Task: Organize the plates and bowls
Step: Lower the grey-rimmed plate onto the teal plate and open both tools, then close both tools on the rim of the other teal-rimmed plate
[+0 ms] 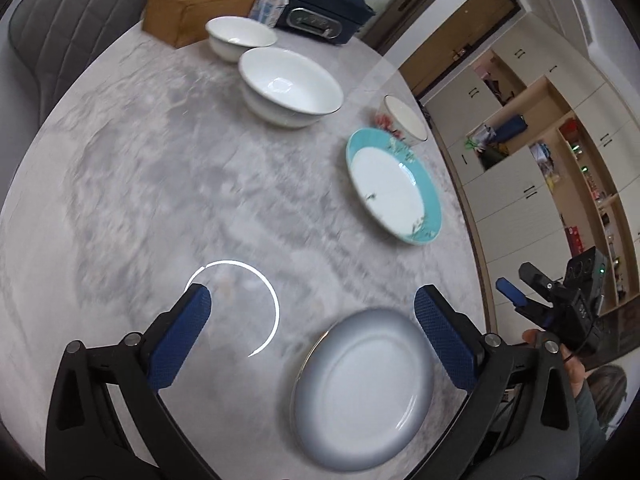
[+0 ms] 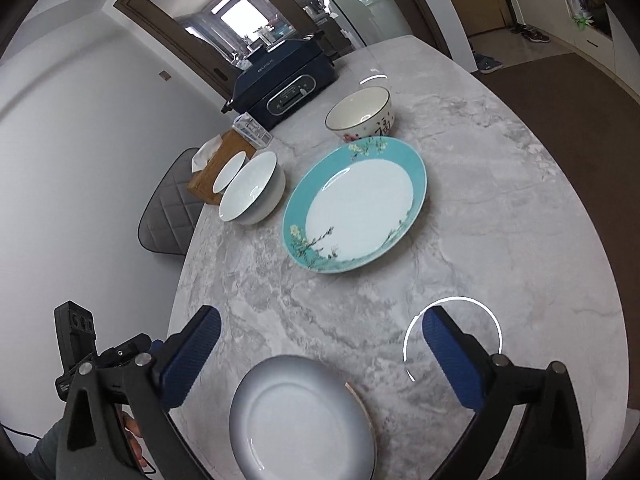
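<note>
Going by the left wrist view, the left tongs (image 1: 312, 312) are standing wide open over the marble tabletop (image 1: 140, 168) and gripping nothing, both blue pads clear of the grey plate (image 1: 362, 394) lying flat at about five o'clock, just beside the right pad. At twelve o'clock the small bowl (image 1: 240, 38) is sitting just beside the big bowl (image 1: 290, 86), which seems to be resting inside another like it, though that is hard to tell. At two o'clock the teal plate (image 1: 394, 186) is lying alone, with the flowered bowl (image 1: 404, 120) just past it near the tabletop's edge. At four o'clock the right tongs (image 1: 520, 284) are hanging off the tabletop's edge; in their own view they are gaping as wide and carrying nothing, the grey plate at six o'clock between the pads but untouched. As a judgement, the sorting is barely under way: at most one bowl is nested, the two plates are lying well apart and unstacked, and two bowls are standing loose.
</note>
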### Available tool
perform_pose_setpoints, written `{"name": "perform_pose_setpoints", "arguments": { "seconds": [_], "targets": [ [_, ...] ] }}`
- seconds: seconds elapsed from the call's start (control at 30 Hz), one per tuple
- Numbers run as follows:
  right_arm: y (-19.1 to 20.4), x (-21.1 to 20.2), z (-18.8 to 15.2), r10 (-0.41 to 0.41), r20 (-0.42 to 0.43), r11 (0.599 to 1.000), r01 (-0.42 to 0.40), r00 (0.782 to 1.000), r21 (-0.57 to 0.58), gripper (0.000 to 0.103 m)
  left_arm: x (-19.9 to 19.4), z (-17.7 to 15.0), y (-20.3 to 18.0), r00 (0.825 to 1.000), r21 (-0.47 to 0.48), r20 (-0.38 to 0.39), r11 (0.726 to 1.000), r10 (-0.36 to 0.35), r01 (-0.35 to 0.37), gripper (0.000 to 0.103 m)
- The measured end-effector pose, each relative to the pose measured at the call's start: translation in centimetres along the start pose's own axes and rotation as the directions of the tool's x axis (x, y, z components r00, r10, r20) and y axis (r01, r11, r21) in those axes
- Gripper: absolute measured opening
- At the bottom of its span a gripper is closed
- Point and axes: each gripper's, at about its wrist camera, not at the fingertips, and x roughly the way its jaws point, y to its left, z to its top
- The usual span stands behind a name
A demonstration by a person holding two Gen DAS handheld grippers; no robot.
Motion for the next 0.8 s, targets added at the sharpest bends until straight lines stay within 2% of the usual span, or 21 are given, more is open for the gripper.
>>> {"name": "perform_pose_setpoints", "arguments": {
  "seconds": [0.1, 0.17, 0.3, 0.4, 0.5, 0.63, 0.77, 0.8],
  "targets": [
    [-1.3, 0.9, 3.0, -0.005, -0.019, 1.000, 0.005, 1.000, 0.009, 0.103, 2.5, 2.8, -1.7, 1.000, 0.015, -0.006, 1.000, 0.011, -0.011, 0.103],
    [-2.1, 1.6, 4.9, -0.018, -0.032, 1.000, 0.018, 0.999, 0.008, 0.103, 4.9, 4.8, -2.8, 0.999, 0.033, -0.037, 0.999, 0.034, -0.033, 0.103],
    [-3.6, 3.0, 8.2, -0.039, 0.007, 0.999, 0.039, 0.999, -0.026, 0.103, 10.0, 8.2, -4.4, 0.994, 0.084, -0.081, 0.994, 0.077, -0.070, 0.103],
    [-5.5, 5.2, 10.1, -0.050, -0.015, 0.999, 0.050, 0.999, -0.004, 0.098, 13.9, 10.2, -5.4, 0.988, 0.100, -0.129, 0.993, 0.079, -0.066, 0.103],
    [-7.3, 7.8, 11.2, -0.057, -0.055, 0.998, 0.058, 0.997, 0.015, 0.091, 17.1, 11.4, -6.1, 0.979, 0.132, -0.162, 0.986, 0.124, -0.103, 0.103],
    [-8.1, 10.4, 11.7, -0.055, -0.093, 0.998, 0.054, 0.994, -0.011, 0.083, 20.1, 12.0, -6.9, 0.973, 0.161, -0.187, 0.981, 0.135, -0.105, 0.103],
    [-8.9, 11.7, 11.8, -0.046, -0.113, 0.999, 0.045, 0.993, -0.012, 0.080, 22.0, 12.2, -7.5, 0.972, 0.185, -0.195, 0.978, 0.134, -0.098, 0.102],
    [-9.1, 11.8, 11.8, -0.034, -0.116, 0.999, 0.033, 0.993, -0.008, 0.075, 22.4, 12.3, -7.7, 0.972, 0.194, -0.193, 0.976, 0.132, -0.094, 0.102]
  ]
}}
